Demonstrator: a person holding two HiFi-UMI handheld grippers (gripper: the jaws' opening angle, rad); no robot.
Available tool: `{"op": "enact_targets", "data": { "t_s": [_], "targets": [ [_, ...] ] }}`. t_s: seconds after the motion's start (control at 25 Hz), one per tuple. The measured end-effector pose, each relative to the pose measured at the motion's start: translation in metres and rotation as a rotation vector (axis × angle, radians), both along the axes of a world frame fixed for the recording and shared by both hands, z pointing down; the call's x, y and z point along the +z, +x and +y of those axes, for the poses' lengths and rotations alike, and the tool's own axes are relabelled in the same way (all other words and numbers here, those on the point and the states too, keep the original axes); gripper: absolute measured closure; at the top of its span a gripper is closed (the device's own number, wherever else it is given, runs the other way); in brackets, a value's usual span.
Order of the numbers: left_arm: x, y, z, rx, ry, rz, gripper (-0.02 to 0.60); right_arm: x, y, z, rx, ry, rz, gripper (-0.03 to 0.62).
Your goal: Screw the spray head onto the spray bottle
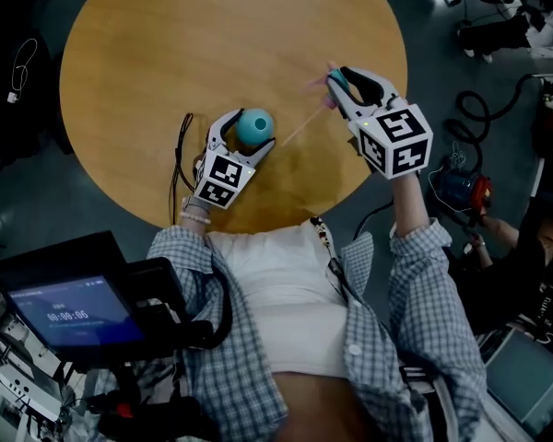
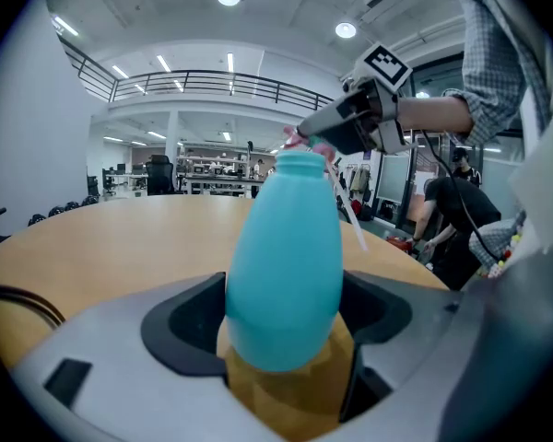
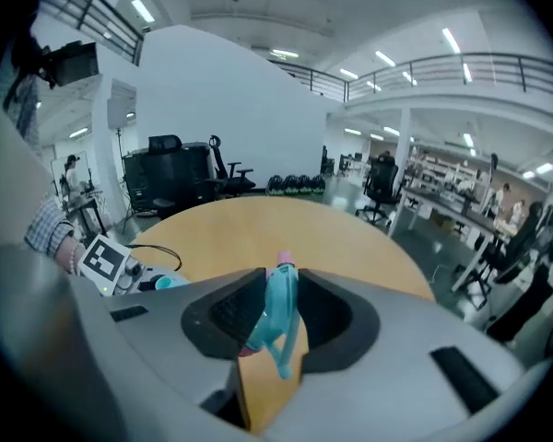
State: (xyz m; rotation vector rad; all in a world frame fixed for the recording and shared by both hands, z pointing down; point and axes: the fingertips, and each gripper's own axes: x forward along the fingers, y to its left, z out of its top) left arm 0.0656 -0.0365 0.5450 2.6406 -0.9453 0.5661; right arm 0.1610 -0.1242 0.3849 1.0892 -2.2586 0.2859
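Note:
A teal spray bottle [image 1: 255, 123] stands upright on the round wooden table [image 1: 166, 44], near its front edge. My left gripper [image 1: 247, 136] is shut on the bottle's body [image 2: 286, 256], whose open neck [image 2: 300, 162] points up. Up and to the right, my right gripper [image 1: 337, 81] is shut on the teal spray head [image 3: 279, 311] with its pink tip [image 3: 284, 267]. The head's thin dip tube [image 1: 300, 127] slants down toward the bottle. In the left gripper view the right gripper [image 2: 346, 125] hangs just behind and above the neck, with the tube [image 2: 352, 217] beside the bottle.
A black cable [image 1: 179, 155] lies on the table left of my left gripper. A screen device [image 1: 74, 313] sits at lower left. Cables and gear [image 1: 465, 187] lie on the floor to the right, where another person [image 1: 525, 238] sits.

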Motion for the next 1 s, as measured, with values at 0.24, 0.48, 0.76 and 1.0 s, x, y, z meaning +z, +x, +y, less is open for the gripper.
{"op": "enact_targets", "data": {
  "t_s": [0.24,0.48,0.76,1.0],
  "targets": [
    [0.002,0.0,-0.003,0.001,-0.001,0.003,0.195,-0.092,-0.025,-0.007,-0.05,0.295,0.004,0.493],
    [0.001,0.001,-0.007,0.002,-0.001,0.005,0.195,-0.125,-0.06,0.003,-0.131,0.381,-0.005,0.493],
    [0.002,0.0,-0.005,-0.001,-0.005,0.005,0.195,-0.097,-0.085,0.011,-0.197,0.431,0.07,0.493],
    [0.002,0.001,-0.004,0.0,-0.007,0.006,0.195,-0.065,-0.11,0.04,-0.284,0.48,0.15,0.493]
  ]
}}
